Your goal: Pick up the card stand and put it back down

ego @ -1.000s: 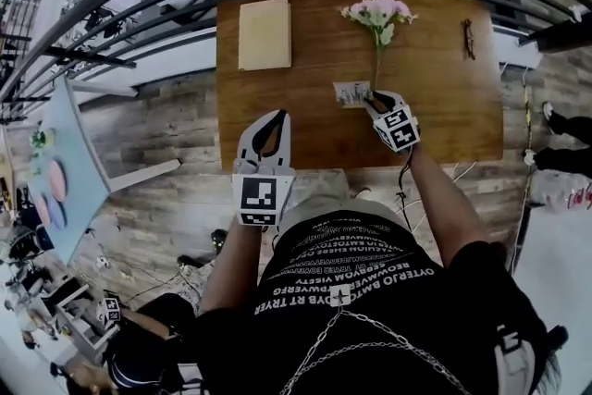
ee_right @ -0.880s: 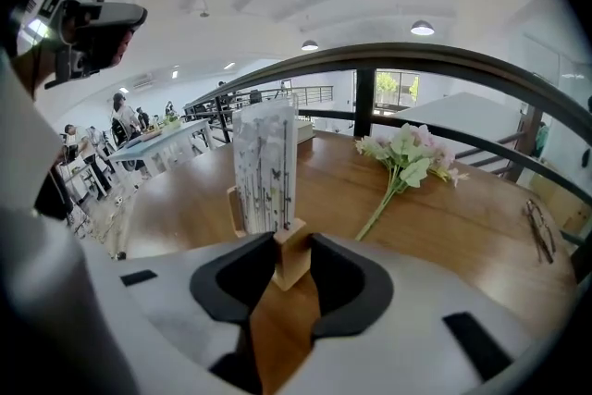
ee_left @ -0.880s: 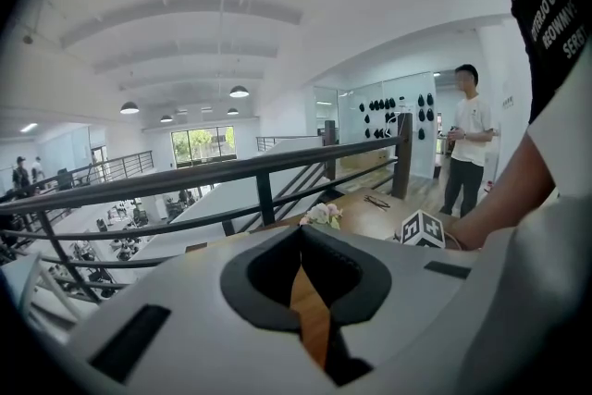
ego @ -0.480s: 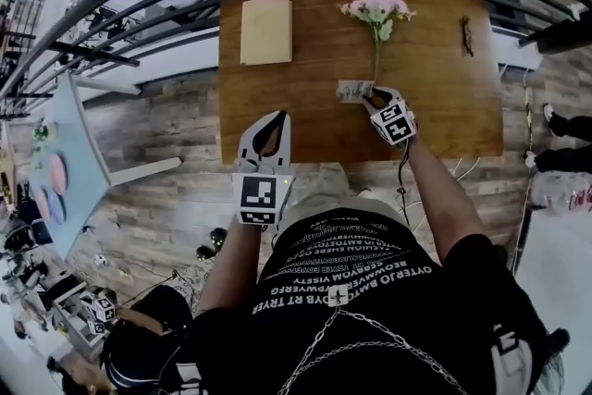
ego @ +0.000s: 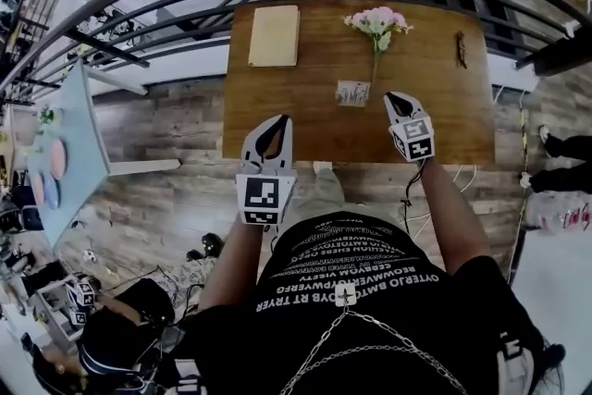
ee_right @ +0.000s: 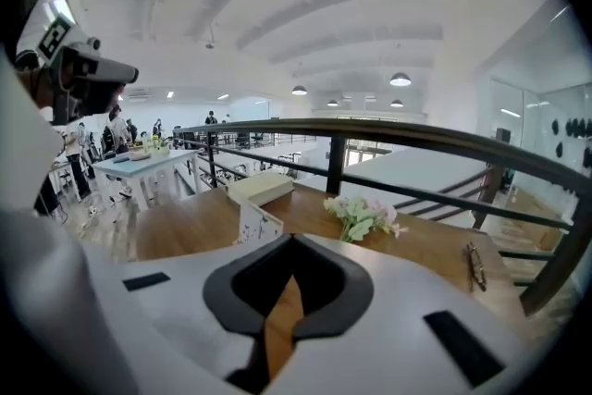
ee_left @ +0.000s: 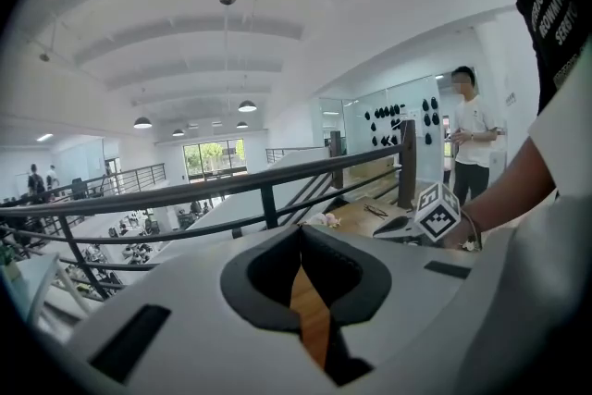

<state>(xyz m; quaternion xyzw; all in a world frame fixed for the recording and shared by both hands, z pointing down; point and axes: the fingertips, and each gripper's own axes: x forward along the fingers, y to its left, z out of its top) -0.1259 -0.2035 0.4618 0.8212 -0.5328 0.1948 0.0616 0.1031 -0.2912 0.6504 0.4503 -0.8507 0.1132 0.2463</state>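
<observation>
Head view is showing the right gripper [ego: 400, 103] sitting back from the card stand [ego: 352, 92], now standing free on the table [ego: 277, 111]. Its jaws have just been closing on nothing, and the left gripper [ego: 272, 127] is hovering shut and empty, so the put-down is looking finished.

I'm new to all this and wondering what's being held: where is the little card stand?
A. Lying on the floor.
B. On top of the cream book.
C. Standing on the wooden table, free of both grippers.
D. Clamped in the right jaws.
C: the card stand stands on the table, apart from the right gripper, whose jaws have just closed on nothing.
</observation>
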